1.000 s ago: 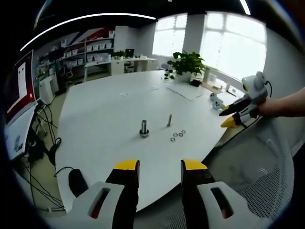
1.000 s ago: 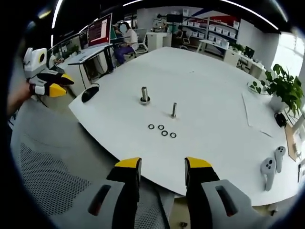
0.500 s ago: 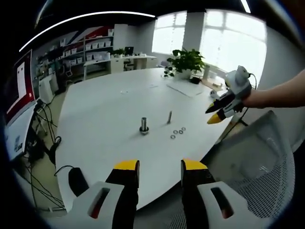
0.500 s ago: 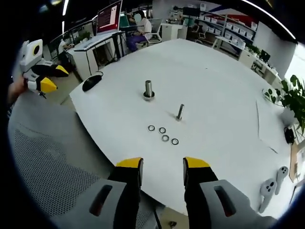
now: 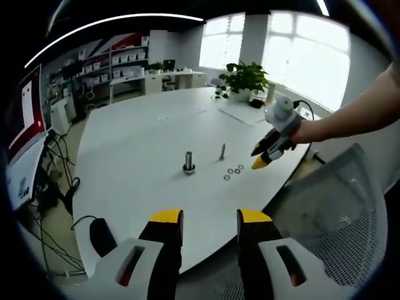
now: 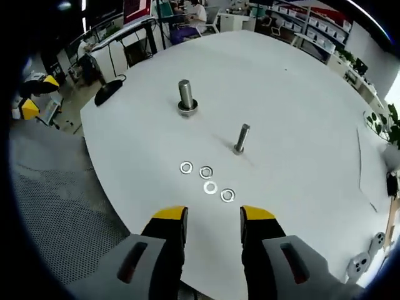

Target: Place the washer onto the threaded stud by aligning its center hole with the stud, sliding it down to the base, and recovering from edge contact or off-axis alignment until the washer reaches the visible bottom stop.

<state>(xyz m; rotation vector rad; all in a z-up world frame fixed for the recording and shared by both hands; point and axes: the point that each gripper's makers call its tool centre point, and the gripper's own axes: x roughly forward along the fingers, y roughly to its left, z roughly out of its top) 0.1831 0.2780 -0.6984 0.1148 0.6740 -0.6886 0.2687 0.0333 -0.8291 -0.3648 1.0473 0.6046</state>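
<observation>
Several small steel washers [image 6: 207, 180] lie in a loose row on the white table [image 6: 300, 112], just beyond my right gripper [image 6: 211, 222], which is open and holds nothing. Past them stands a thin threaded stud [image 6: 241, 138], and to its left a thicker stud [image 6: 185, 96] with a washer at its base. In the left gripper view the washers [image 5: 233, 172] and both studs, thin [image 5: 222, 151] and thick [image 5: 188, 162], sit mid-table. My left gripper [image 5: 209, 224] stays open and back from the table's edge. The right gripper [image 5: 265, 154] reaches in from the right there, held by a person's arm.
A mesh chair back [image 5: 331, 231] stands at the table's near edge. A black mouse [image 6: 108, 92] lies at the left rim. A potted plant [image 5: 244, 80] and papers sit at the far side. White controllers [image 6: 365, 259] rest near the right edge. Desks and shelves line the room.
My right gripper has moved forward over the table's edge, closer to the washers and tilted down at them. The left gripper has hardly moved. Both stay open.
</observation>
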